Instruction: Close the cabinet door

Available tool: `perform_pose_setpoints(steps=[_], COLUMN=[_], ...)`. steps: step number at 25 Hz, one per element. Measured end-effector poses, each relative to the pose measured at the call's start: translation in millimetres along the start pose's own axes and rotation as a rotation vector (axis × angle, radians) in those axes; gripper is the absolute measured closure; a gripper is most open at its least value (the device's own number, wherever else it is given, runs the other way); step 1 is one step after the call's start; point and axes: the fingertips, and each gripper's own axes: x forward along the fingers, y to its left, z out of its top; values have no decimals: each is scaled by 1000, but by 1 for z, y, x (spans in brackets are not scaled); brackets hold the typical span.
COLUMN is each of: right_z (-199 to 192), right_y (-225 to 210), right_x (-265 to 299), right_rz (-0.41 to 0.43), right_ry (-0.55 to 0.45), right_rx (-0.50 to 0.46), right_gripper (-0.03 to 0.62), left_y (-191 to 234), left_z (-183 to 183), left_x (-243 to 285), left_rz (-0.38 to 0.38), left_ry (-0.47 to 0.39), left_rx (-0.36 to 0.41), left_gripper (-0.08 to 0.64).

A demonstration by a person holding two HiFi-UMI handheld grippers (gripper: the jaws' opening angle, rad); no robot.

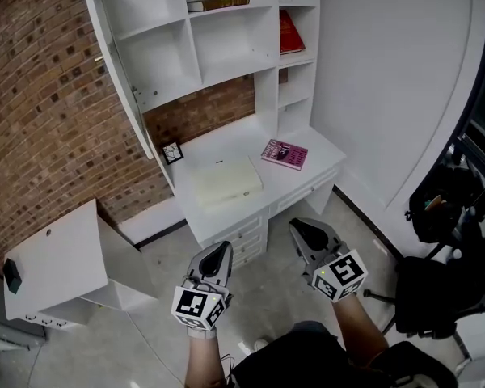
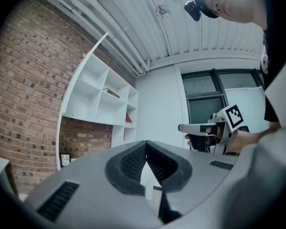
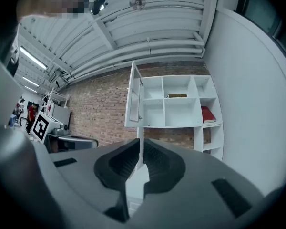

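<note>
A white shelf cabinet (image 1: pixel 226 47) stands on a white desk (image 1: pixel 315 148) against the brick wall. Its door (image 1: pixel 117 55) hangs swung open at the cabinet's left side, edge-on in the head view. The right gripper view shows the door (image 3: pixel 133 97) standing out from the open compartments. My left gripper (image 1: pixel 220 249) and right gripper (image 1: pixel 301 226) are both held level in front of the desk, well short of the door, and touch nothing. Both are shut and empty: the left gripper (image 2: pixel 146 142) and the right gripper (image 3: pixel 140 144) have their jaws together.
A brown book (image 1: pixel 218 3) and a red book (image 1: pixel 291 32) lie in the shelves. On the desk are a magenta book (image 1: pixel 284 153), a flat white box (image 1: pixel 226 180) and a small frame (image 1: pixel 172 153). A low white cabinet (image 1: pixel 52 261) stands left, a black chair (image 1: pixel 444 208) right.
</note>
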Motion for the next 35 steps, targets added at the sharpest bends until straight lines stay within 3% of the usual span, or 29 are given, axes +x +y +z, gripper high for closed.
perform_pose_setpoints(steps=[6,13,19,23,30,35], right_z=[2,-9,-6,-4,0,9], right_y=[-28,-68,-96,-97,-72,-53], right_x=[29,93,169,223,293,324], right_rz=[-36,52,201,354,598,719], right_ry=[-7,-19,-38,-37,-54,-72], right_rx=[26,57,91,101,104,120], right_gripper=[557,557,557,557,557,557], left_y=[29,79,137,172,223,242], left_z=[-7,-9,12,32,81,111], left_x=[16,58,88,100,94,92], left_rz=[28,126,289,396,593,675], left_ry=[0,12,4,-31,-57,-73], left_rx=[-22,12,19,-15,66,134], left_gripper=[552,552,552,552,551,551])
